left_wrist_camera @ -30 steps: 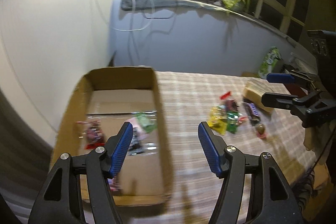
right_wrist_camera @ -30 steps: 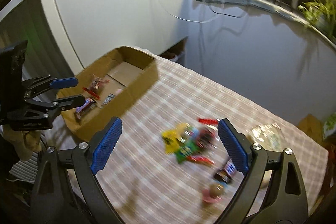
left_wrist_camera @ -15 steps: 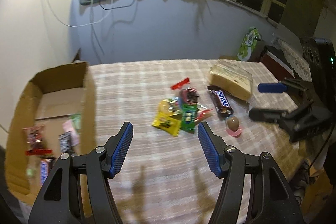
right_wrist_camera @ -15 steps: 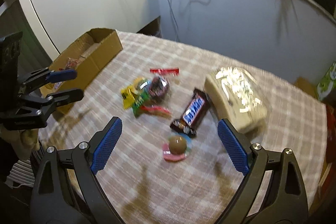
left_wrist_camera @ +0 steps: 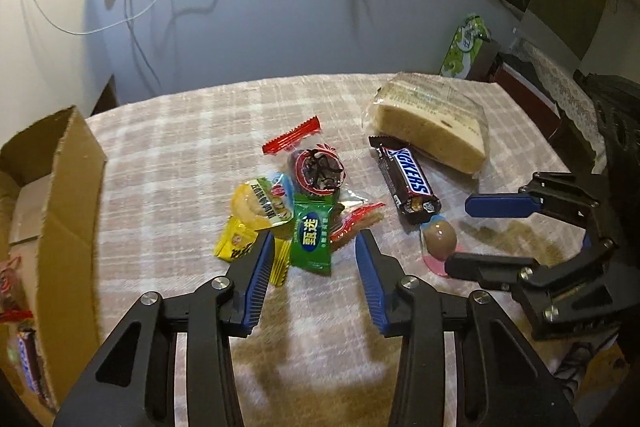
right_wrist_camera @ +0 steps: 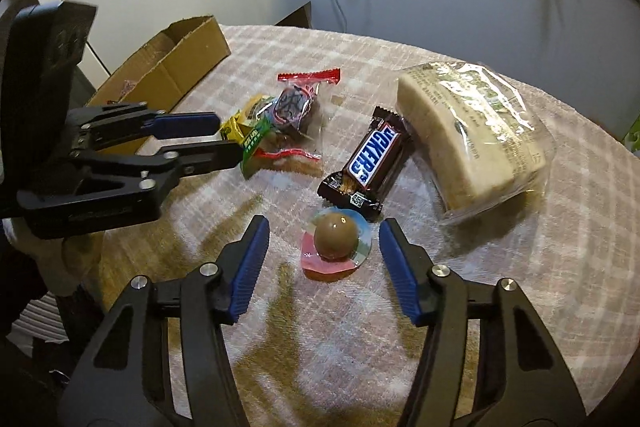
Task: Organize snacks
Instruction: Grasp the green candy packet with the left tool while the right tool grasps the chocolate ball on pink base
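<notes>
We read the task as partly done: the cardboard box (left_wrist_camera: 60, 195) at the far left already holds a few wrapped snacks, seen at its near end, while most of the snacks remain out on the checked worktop (left_wrist_camera: 180, 163). Going rightward, we see a loose pile just past the box: yellow packets (left_wrist_camera: 256, 215), a green sachet (left_wrist_camera: 312, 239), and a dark round sweet in a red-edged wrapper (left_wrist_camera: 316, 167), all overlapping. Our left gripper (left_wrist_camera: 316, 251) is open and empty, jaws spread on either side of the green sachet's near end, not touching it as far as we can tell. Next comes the Snickers bar (right_wrist_camera: 374, 157), lying beside the big bagged cake slab (right_wrist_camera: 468, 143) at far right. Just near of the bar sits the chocolate egg (right_wrist_camera: 335, 235) on its pink-rimmed foil. Our right gripper (right_wrist_camera: 324, 227) is open too, holding nothing, the egg between its fingertips but apart from both.
</notes>
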`<act>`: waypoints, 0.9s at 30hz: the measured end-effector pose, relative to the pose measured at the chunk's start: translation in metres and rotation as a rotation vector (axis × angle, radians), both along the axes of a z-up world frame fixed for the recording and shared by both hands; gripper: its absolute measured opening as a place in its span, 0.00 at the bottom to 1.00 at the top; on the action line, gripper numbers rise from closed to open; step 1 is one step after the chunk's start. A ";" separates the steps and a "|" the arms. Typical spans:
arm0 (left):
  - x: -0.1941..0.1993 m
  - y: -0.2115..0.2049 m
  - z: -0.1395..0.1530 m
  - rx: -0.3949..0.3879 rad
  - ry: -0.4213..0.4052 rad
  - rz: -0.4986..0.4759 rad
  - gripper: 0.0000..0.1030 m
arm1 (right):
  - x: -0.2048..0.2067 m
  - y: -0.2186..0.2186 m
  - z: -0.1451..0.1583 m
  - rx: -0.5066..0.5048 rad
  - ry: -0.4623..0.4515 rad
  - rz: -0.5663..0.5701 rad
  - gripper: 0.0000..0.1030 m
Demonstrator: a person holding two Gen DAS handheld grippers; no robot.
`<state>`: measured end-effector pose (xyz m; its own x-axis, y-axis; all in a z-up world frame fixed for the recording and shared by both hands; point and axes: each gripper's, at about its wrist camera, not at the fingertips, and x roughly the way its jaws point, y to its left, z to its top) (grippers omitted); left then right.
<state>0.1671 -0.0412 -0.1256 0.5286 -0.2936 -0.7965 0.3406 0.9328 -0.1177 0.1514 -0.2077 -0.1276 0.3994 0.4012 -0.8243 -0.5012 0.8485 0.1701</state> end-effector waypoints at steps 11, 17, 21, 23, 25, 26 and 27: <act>0.014 0.000 -0.013 0.001 0.035 0.001 0.29 | 0.010 0.001 -0.011 -0.002 0.024 0.013 0.48; 0.017 -0.006 -0.020 0.011 0.045 -0.007 0.22 | 0.012 0.006 -0.016 -0.014 0.028 0.027 0.39; 0.017 -0.006 -0.020 0.003 0.042 0.006 0.20 | 0.012 0.012 -0.021 -0.045 0.023 0.043 0.32; 0.016 -0.003 -0.018 0.006 0.036 0.012 0.19 | 0.011 0.013 -0.021 -0.053 0.016 0.045 0.27; 0.014 -0.001 -0.016 0.005 0.030 0.016 0.19 | 0.011 0.013 -0.020 -0.045 0.022 0.045 0.25; 0.013 -0.001 -0.016 0.004 0.027 0.016 0.19 | 0.010 0.012 -0.020 -0.044 0.023 0.045 0.25; 0.011 0.000 -0.014 0.004 0.023 0.016 0.19 | 0.009 0.012 -0.020 -0.045 0.022 0.046 0.25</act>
<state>0.1786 -0.0416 -0.1399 0.5145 -0.2816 -0.8099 0.3227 0.9387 -0.1214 0.1608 -0.1956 -0.1474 0.3631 0.3805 -0.8505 -0.5361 0.8319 0.1433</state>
